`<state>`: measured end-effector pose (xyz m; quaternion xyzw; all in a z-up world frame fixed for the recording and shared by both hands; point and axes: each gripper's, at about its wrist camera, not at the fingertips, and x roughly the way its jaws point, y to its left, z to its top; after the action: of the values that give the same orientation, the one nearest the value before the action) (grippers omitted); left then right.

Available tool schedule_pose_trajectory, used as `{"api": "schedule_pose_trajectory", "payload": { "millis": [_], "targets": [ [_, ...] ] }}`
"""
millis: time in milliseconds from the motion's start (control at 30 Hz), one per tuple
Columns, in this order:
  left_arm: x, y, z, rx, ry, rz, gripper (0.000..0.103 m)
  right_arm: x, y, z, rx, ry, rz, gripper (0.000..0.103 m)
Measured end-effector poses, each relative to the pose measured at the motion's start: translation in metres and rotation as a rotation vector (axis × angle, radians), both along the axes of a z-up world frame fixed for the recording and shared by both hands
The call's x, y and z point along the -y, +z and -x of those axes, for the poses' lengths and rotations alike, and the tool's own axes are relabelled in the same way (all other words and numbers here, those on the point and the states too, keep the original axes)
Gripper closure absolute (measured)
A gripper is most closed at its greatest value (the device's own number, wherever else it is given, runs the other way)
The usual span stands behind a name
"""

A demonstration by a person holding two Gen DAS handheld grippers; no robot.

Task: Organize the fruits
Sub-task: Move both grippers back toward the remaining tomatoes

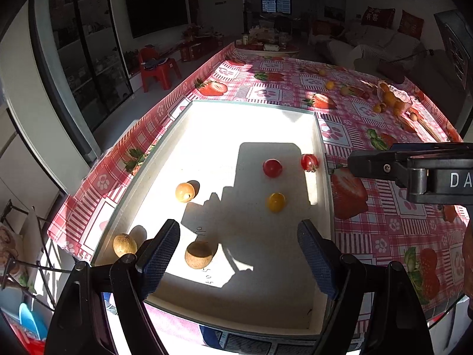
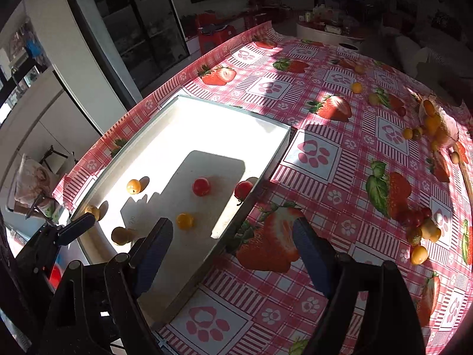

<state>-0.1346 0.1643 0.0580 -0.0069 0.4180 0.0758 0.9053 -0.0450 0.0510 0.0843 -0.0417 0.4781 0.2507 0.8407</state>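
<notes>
Hard sunlight glaring on white tray [image 1: 320, 136], sharp dark shadows, dim room behind, fisheye-bent edges

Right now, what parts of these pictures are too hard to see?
- Pink bowl, left wrist view: small and far off, so its orange fruits can't be counted.
- Brown fruit, right wrist view: partly behind the right hand-held gripper finger.
- Left hand-held gripper: its shadow darkens the writing on the white tray.
- Fruit pile, right wrist view: bunched together in glare.

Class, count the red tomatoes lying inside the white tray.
2: one red tomato mid-tray, another against the right wall of the tray. None seem hidden.
</notes>
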Motion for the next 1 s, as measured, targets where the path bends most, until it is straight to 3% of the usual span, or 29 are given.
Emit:
{"api": "schedule_pose_trajectory", "payload": {
  "millis": [267, 500, 767, 1000],
  "targets": [
    [0.04, 0.014, -0.015, -0.001, -0.085, -0.02, 0.02, 0.069, -0.011, -0.004, -0.022, -0.121, -0.013, 0.017],
    [0.089, 0.014, -0.041, -0.031, -0.175, 0.001, 0.02, 0.15, -0.037, -0.005, -0.08, -0.295, -0.009, 0.017],
    [0.15, -0.002, -0.079, -0.07, -0.278, -0.002, 0.02, 0.226, -0.056, -0.006, -0.085, -0.449, 0.052, 0.017],
    [0.19, -0.02, -0.116, -0.087, -0.364, -0.019, 0.021, 0.256, -0.064, -0.015, -0.066, -0.501, 0.072, 0.017]
  ]
}}
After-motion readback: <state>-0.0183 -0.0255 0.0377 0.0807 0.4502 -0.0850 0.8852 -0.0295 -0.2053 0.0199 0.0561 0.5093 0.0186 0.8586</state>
